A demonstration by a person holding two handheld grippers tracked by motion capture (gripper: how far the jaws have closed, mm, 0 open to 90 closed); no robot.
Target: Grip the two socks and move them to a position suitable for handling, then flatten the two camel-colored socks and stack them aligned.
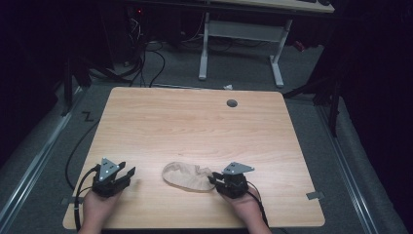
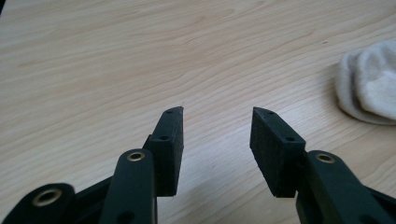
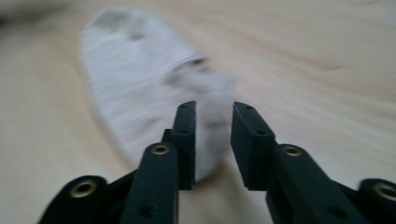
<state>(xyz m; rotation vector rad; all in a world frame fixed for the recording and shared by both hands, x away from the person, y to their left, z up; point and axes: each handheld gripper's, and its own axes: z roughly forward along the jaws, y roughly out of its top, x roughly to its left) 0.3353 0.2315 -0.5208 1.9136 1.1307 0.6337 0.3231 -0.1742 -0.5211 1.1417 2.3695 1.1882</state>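
Observation:
A pale beige sock (image 1: 187, 176) lies flat on the wooden table (image 1: 195, 126) near its front edge. In the right gripper view the blurred sock (image 3: 135, 70) runs away from me. Its near end lies in the narrow gap of my right gripper (image 3: 214, 106), and the pads do not visibly press on it. From above, the right gripper (image 1: 213, 179) sits at the sock's right end. My left gripper (image 1: 127, 171) rests well left of the sock. Its jaws stand wide over bare wood (image 2: 217, 112), and the sock (image 2: 371, 88) shows at the far right.
A round grey cable hole (image 1: 232, 103) sits near the table's far edge. Beyond the table stand a white desk frame (image 1: 241, 34) and loose cables on the floor (image 1: 146, 58). Each gripper's cable trails off the front edge.

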